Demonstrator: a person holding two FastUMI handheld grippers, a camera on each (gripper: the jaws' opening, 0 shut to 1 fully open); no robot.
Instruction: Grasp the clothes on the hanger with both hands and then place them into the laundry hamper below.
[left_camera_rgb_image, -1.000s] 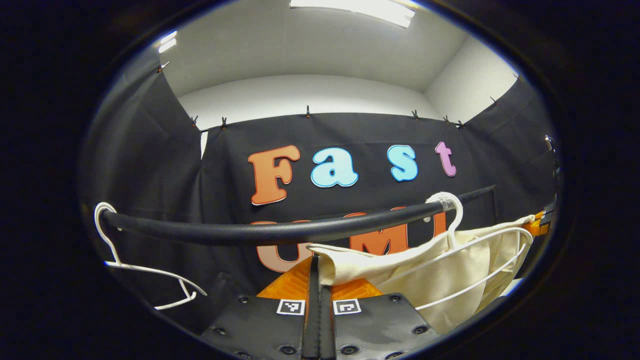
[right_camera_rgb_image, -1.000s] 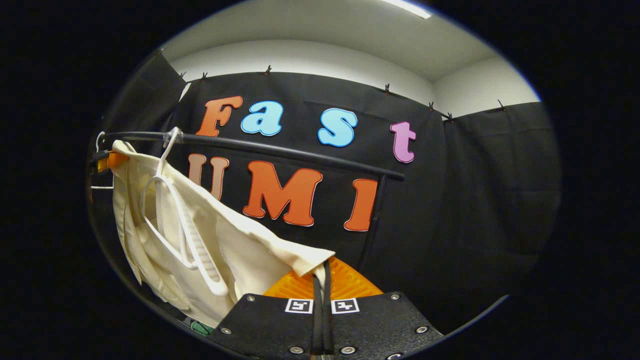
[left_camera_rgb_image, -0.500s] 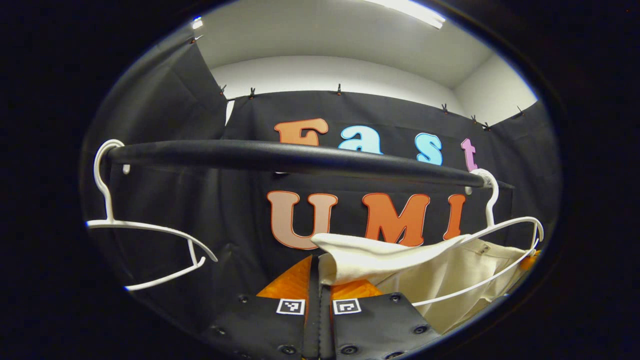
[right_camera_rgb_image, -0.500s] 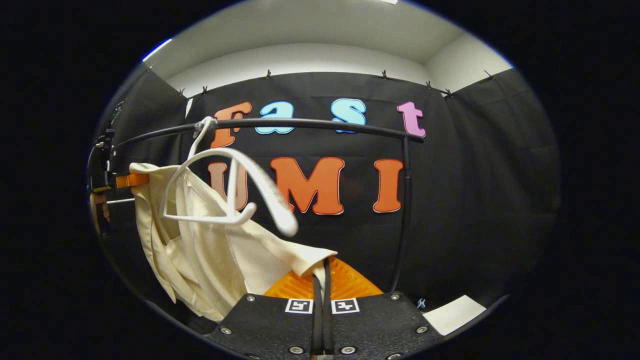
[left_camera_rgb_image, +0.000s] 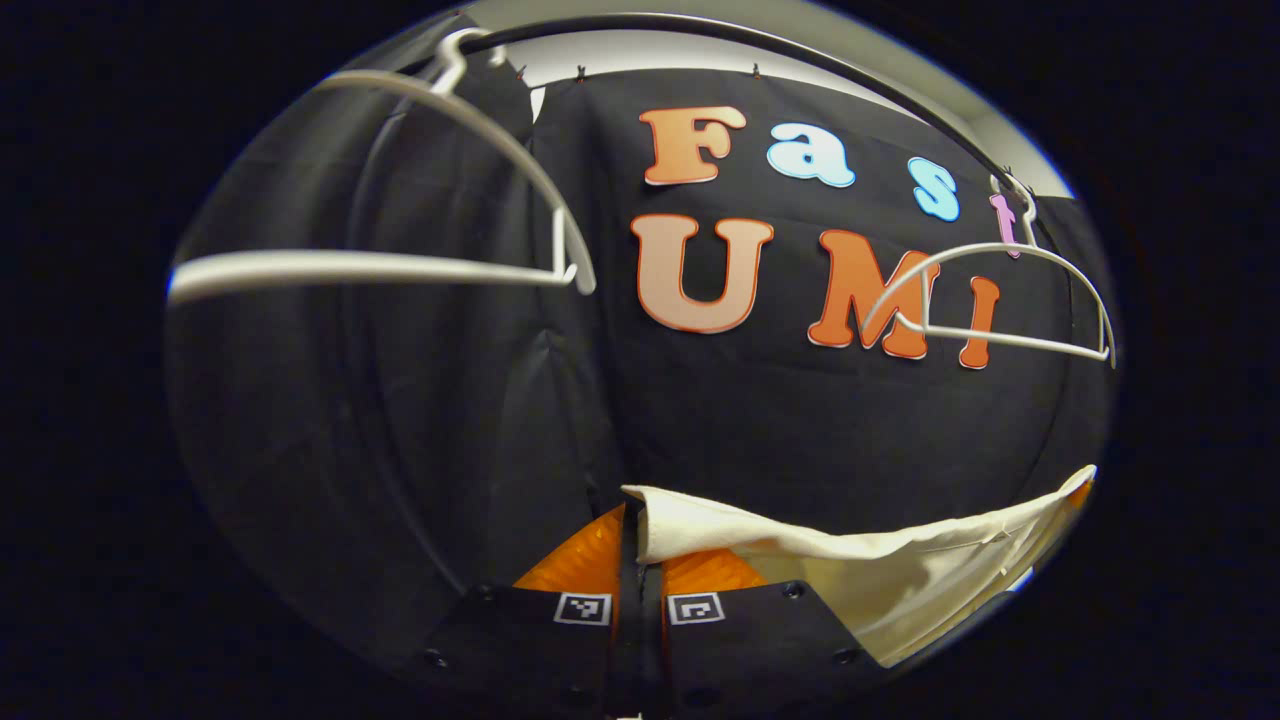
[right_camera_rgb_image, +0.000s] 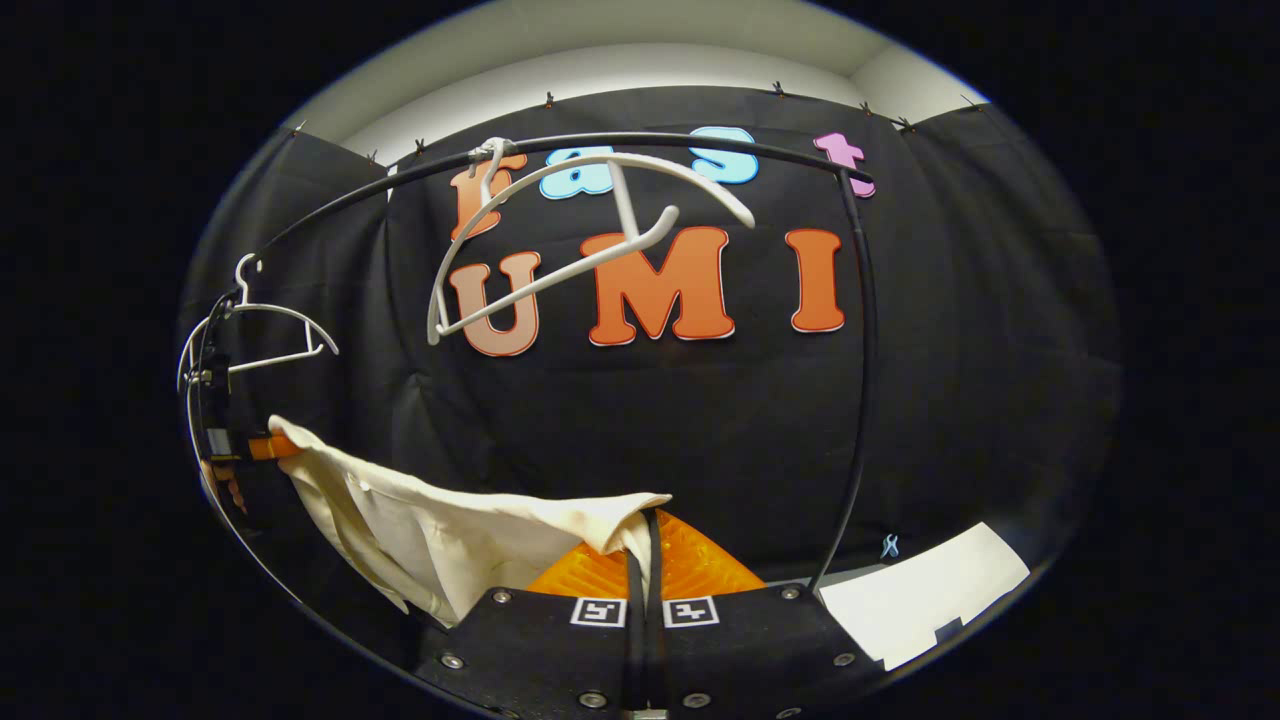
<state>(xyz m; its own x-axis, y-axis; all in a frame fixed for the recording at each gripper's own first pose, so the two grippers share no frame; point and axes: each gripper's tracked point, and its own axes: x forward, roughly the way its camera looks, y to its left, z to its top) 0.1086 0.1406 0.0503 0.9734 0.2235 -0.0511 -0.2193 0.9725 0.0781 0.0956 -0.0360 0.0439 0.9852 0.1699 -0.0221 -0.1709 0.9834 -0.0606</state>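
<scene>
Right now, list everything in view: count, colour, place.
Garment: one, cream, stretched between both grippers, off the hangers.
Hangers: two, white, bare, hooked on the rail; one near each end.
Rail: one, black, curving overhead, with an upright post on the right.
Panel: one, white, low on the right in the right gripper view.
Left gripper: one, orange and black, jaws shut on the garment's corner.
Right gripper: one, orange and black, jaws shut on the opposite corner.
</scene>
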